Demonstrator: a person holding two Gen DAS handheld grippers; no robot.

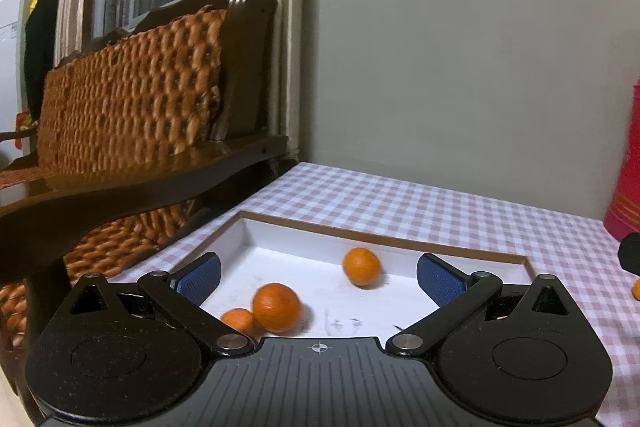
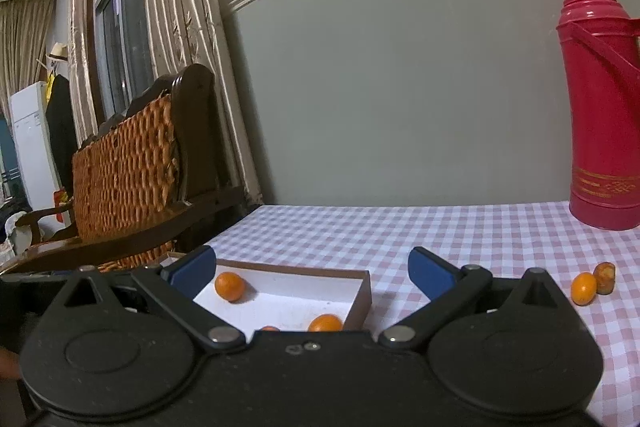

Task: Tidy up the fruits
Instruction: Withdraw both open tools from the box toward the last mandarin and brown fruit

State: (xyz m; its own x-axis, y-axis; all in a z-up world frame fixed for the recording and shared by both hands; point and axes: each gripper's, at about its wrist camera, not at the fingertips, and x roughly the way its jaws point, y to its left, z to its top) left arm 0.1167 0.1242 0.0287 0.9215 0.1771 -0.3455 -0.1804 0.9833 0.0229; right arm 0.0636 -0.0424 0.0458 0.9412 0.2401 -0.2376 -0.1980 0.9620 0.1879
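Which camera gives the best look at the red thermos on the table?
The right wrist view: the red thermos stands there whole and upright, cap to base, on the checked tablecloth. The left wrist view catches only a blurred red strip of it at the right edge.

Three oranges [image 1: 361, 266] lie in the white tray [image 1: 384, 242]; one orange fruit [image 2: 583, 289], perhaps a kumquat, outside.

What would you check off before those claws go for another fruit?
1. Left claw open and empty: ok.
2. Right claw open and empty: ok.
3. Room left in the box: ok, only three oranges show inside.
4. Fruit left outside: ok, a small orange lies on the tablecloth.
5. Brown piece beside it is fruit: cannot tell.
6. Red thermos away from that fruit: ok.
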